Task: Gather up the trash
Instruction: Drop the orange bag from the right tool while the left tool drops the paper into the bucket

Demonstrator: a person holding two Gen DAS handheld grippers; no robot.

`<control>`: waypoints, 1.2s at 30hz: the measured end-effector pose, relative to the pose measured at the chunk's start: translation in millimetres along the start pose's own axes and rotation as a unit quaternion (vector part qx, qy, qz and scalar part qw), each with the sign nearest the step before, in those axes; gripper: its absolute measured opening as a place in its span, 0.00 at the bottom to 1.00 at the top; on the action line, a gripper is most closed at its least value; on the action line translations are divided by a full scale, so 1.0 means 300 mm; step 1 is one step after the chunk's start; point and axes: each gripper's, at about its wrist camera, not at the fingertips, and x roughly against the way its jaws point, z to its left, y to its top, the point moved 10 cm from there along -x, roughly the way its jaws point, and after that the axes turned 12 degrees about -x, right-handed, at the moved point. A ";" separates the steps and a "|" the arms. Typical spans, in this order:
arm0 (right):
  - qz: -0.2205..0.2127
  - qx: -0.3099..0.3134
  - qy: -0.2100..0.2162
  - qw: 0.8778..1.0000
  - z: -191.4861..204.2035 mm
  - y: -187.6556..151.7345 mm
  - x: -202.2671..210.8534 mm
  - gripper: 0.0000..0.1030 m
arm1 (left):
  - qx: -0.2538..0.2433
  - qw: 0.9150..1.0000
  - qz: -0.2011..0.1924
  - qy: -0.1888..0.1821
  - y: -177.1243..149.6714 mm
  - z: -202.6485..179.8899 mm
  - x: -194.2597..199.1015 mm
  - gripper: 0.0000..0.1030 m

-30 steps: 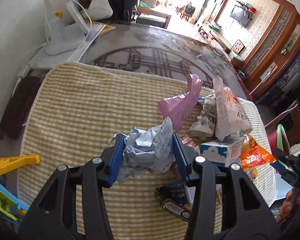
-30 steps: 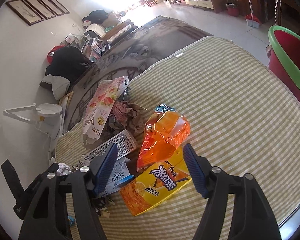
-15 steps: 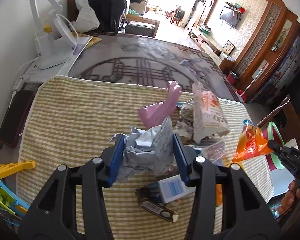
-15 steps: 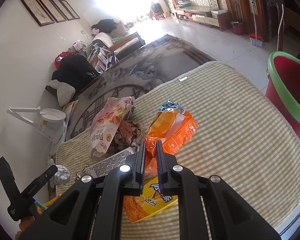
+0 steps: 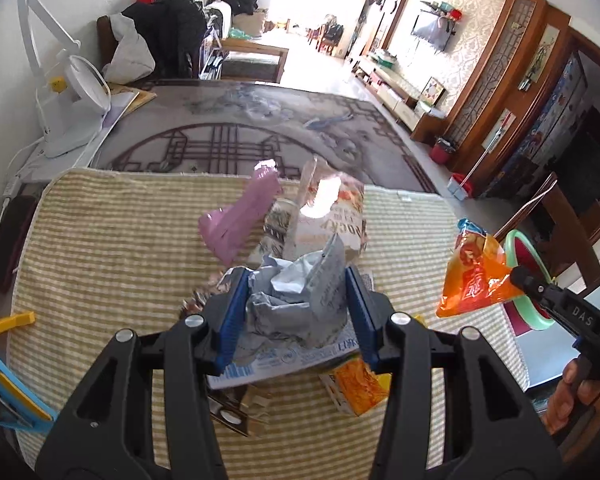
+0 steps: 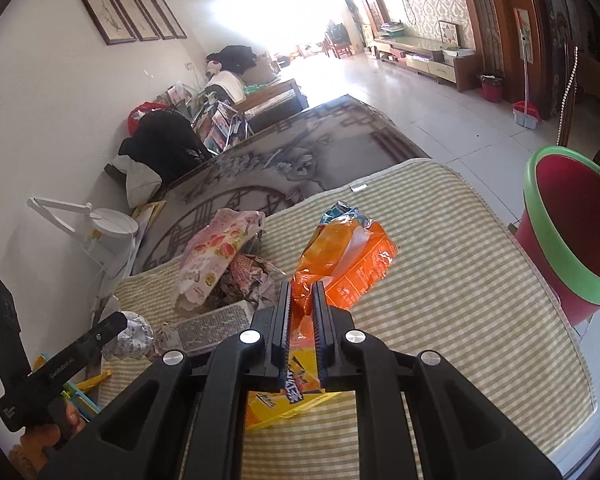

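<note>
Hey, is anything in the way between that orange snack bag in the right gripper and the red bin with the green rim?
Nothing visible. The orange bag hangs in the right gripper; only bare striped cloth lies toward the bin.

Below the left gripper (image 5: pixel 296 312), crumpled paper (image 5: pixel 300 300) hides most of a blue-and-white pack (image 5: pixel 268 364). Beyond it, the snack bags (image 5: pixel 328 216) are blurred. Right of the right gripper (image 6: pixel 301 308), the red bin (image 6: pixel 572 236) runs past the picture's edge.

Left gripper (image 5: pixel 296 304) clamped on crumpled paper (image 5: pixel 300 300) above striped mat (image 5: pixel 100 264); orange wrapper (image 5: pixel 474 280) pinched by right gripper (image 5: pixel 518 276) beside red bin (image 5: pixel 530 264)
</note>
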 end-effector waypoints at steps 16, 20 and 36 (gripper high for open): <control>0.011 0.044 0.059 0.997 -0.220 0.174 0.133 0.09 | -0.006 1.000 -0.003 0.021 0.047 -0.422 -0.024 0.45; 0.006 0.058 0.068 0.996 -0.254 0.207 0.174 0.09 | -0.008 1.000 -0.005 0.028 0.062 -0.492 -0.032 0.45; -0.067 0.003 -0.047 0.997 -0.703 0.417 0.298 0.09 | -0.056 0.998 0.008 -0.008 0.104 -0.792 -0.130 0.45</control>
